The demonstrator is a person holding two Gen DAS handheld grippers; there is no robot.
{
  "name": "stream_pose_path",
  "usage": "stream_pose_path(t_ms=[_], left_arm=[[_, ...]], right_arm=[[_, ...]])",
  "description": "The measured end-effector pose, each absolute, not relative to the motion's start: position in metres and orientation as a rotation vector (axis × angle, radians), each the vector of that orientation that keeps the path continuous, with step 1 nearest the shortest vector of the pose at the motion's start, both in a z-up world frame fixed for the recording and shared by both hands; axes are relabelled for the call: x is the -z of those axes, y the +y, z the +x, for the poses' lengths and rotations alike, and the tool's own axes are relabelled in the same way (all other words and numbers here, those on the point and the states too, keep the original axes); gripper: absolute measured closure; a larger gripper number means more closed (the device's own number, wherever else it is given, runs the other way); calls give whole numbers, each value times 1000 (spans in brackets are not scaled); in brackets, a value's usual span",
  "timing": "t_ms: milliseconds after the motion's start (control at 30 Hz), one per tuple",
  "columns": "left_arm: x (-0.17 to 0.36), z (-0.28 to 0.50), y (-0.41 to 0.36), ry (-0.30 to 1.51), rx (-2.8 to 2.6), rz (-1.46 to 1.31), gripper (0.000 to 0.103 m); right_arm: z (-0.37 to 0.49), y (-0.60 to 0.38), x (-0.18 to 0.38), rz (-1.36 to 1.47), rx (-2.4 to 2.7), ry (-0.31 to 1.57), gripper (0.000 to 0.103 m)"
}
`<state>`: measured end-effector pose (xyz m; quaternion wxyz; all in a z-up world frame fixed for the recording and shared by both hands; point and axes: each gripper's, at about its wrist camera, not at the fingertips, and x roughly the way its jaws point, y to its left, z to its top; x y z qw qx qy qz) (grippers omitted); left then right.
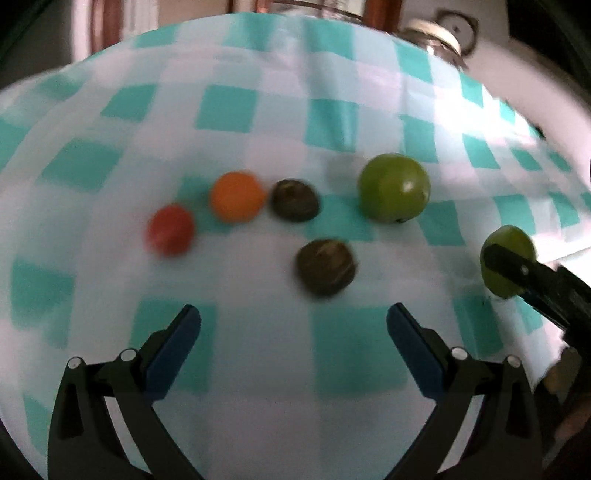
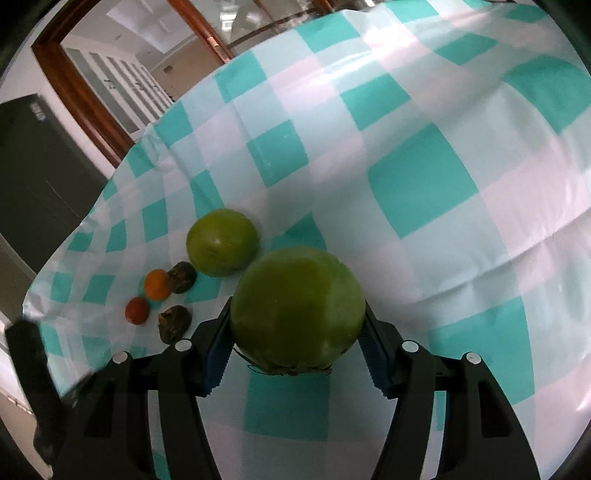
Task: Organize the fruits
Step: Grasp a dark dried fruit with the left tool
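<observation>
On the checked cloth lie a red fruit [image 1: 170, 229], an orange one [image 1: 236, 195], two dark brown wrinkled fruits [image 1: 294, 200] [image 1: 327, 266] and a big green fruit [image 1: 394, 192]. My left gripper [image 1: 293, 310] hovers open just in front of the nearer brown fruit, with nothing between its blue pads. My right gripper [image 2: 297, 310] is shut on a second green fruit [image 2: 295, 306], pads pressing both its sides. The left wrist view shows that fruit [image 1: 508, 240] at the right edge. In the right wrist view the other green fruit [image 2: 221, 242] lies just beyond it, with the small fruits farther left.
The teal and white checked tablecloth [image 2: 424, 177] covers the table and drops off at its left edge [image 2: 110, 192]. A glass jar [image 1: 436, 35] stands past the far edge. A wooden door frame [image 2: 74, 85] and a dark cabinet [image 2: 37, 166] are beyond the table.
</observation>
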<state>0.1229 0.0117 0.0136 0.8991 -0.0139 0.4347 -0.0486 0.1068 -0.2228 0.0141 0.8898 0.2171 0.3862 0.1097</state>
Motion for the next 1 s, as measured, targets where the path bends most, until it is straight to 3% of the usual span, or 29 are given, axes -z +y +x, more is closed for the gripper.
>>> stream_pose_path(t_ms=[100, 167, 233, 333, 1000], left_arm=[[-8, 146, -2, 938, 114, 19, 23], [-7, 152, -8, 930, 98, 61, 38], [-9, 149, -15, 914, 131, 99, 63], [-10, 133, -23, 893, 122, 161, 63], [-18, 73, 17, 868, 70, -144, 63]], right_arm=[[107, -224, -14, 455, -236, 804, 42], [108, -224, -13, 460, -239, 803, 42], [108, -225, -14, 464, -238, 799, 42], [108, -225, -13, 466, -246, 800, 42], [109, -220, -10, 470, -280, 855, 42]])
